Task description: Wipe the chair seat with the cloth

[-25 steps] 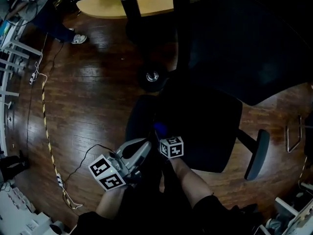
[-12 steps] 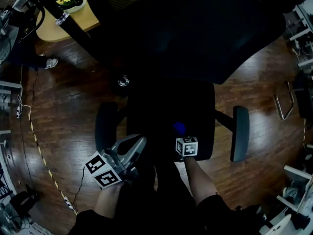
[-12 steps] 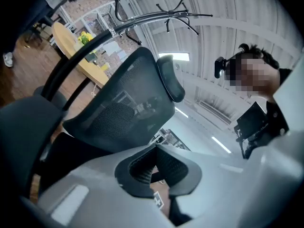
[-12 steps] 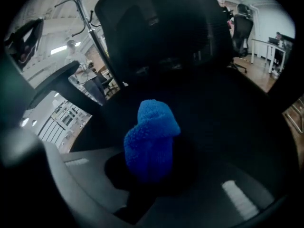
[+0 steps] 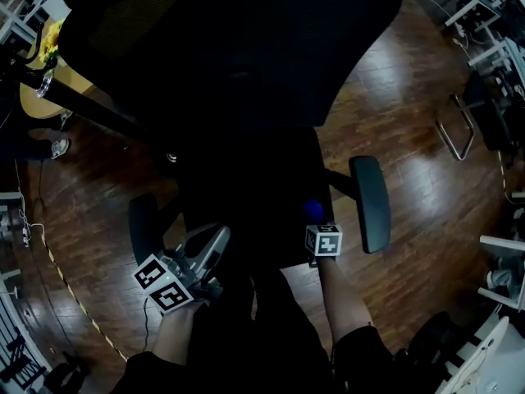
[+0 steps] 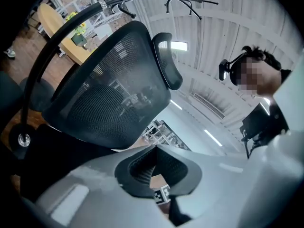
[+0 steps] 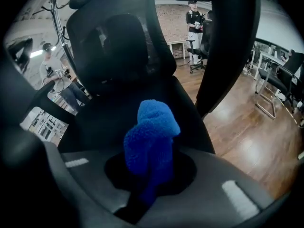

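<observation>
The right gripper pinched the blue cloth over the black chair seat; the left gripper was closed, empty.

Grey left claw, black-white marker cubes

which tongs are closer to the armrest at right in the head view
Right. The right tongs, shut on the blue cloth, are just beside that armrest; the left tongs are across the seat.
</observation>
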